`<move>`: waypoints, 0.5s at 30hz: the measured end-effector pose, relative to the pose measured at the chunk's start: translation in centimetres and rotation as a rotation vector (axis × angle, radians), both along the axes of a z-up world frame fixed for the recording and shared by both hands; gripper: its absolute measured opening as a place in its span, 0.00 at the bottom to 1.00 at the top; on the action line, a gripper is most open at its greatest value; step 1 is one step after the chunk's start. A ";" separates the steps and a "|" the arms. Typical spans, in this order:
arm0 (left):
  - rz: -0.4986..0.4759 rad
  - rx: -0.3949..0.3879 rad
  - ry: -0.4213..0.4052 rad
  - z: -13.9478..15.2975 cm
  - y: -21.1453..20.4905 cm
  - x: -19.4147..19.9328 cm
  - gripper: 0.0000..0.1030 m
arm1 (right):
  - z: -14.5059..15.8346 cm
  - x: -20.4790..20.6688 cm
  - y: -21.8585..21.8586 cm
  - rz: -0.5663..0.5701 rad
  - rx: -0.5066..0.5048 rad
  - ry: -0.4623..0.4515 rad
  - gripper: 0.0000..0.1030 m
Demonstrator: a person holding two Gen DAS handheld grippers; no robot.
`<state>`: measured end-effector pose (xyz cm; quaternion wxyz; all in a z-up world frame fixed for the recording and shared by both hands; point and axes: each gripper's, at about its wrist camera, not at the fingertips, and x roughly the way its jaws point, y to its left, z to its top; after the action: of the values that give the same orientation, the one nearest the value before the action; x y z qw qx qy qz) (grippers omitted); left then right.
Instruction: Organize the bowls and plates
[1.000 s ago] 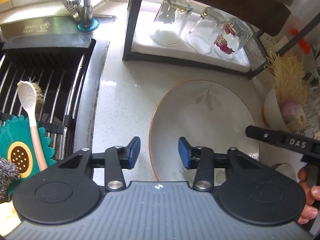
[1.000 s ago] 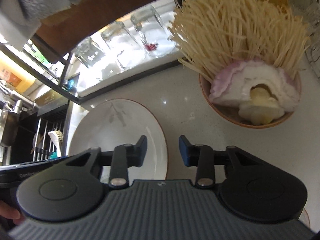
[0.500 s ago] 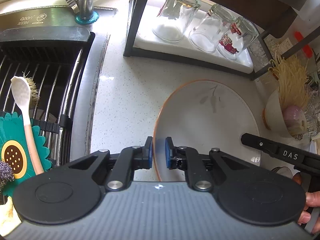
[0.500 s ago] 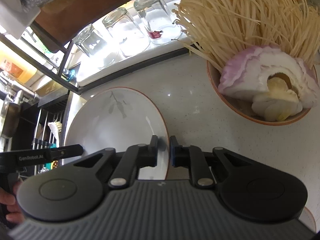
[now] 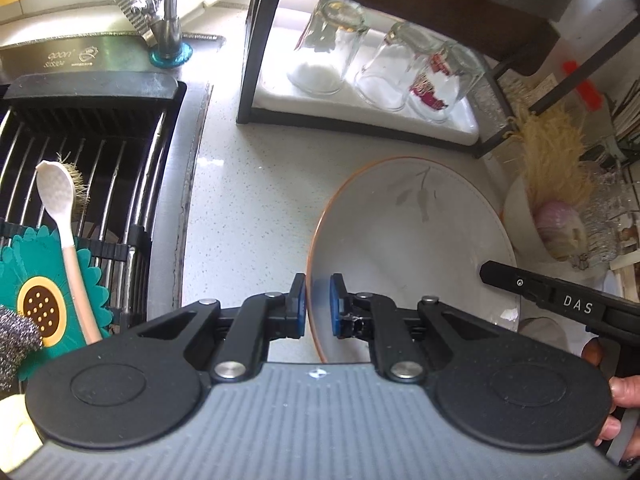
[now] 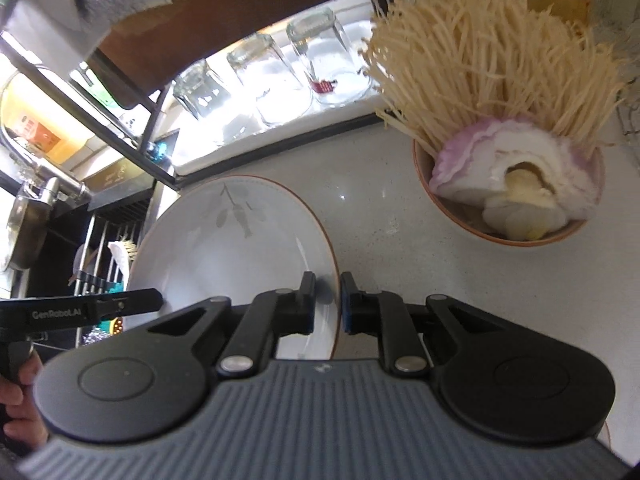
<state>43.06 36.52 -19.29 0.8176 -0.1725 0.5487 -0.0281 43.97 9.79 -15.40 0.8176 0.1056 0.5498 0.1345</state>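
Note:
A large white plate (image 5: 412, 248) with an orange rim and a grey leaf print is held between both grippers over the speckled counter. My left gripper (image 5: 318, 306) is shut on the plate's left rim. My right gripper (image 6: 326, 304) is shut on the plate's (image 6: 224, 248) right rim. The right gripper's body also shows in the left wrist view (image 5: 560, 300). A bowl (image 6: 508, 204) with noodles and cut onion stands on the counter to the right of the plate.
A black rack (image 5: 256, 52) holds three upturned glasses (image 5: 332, 44) behind the plate. To the left is a sink (image 5: 80, 140) with a dish rack, a white brush (image 5: 60, 216), a flower-shaped mat and a steel scourer. A faucet (image 5: 170, 8) stands behind it.
Both grippers went from open to closed on the plate's opposite rims. The plate now appears tilted and a little nearer to both cameras.

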 end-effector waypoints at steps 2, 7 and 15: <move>-0.003 0.002 -0.004 1.1 -0.2 -0.4 0.13 | 1.0 -0.5 0.0 0.003 -0.005 -0.019 0.15; -0.033 0.001 -0.043 3.9 -0.4 -1.5 0.12 | 3.5 -2.0 -0.6 -0.013 0.007 -0.067 0.15; -0.082 -0.002 -0.107 8.0 -1.8 -2.9 0.12 | 7.6 -4.5 -2.0 -0.063 0.017 -0.157 0.15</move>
<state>40.15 34.69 -11.28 0.8437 -0.1491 0.5108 -0.0712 39.49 7.83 -7.77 0.8612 0.1189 0.4791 0.1214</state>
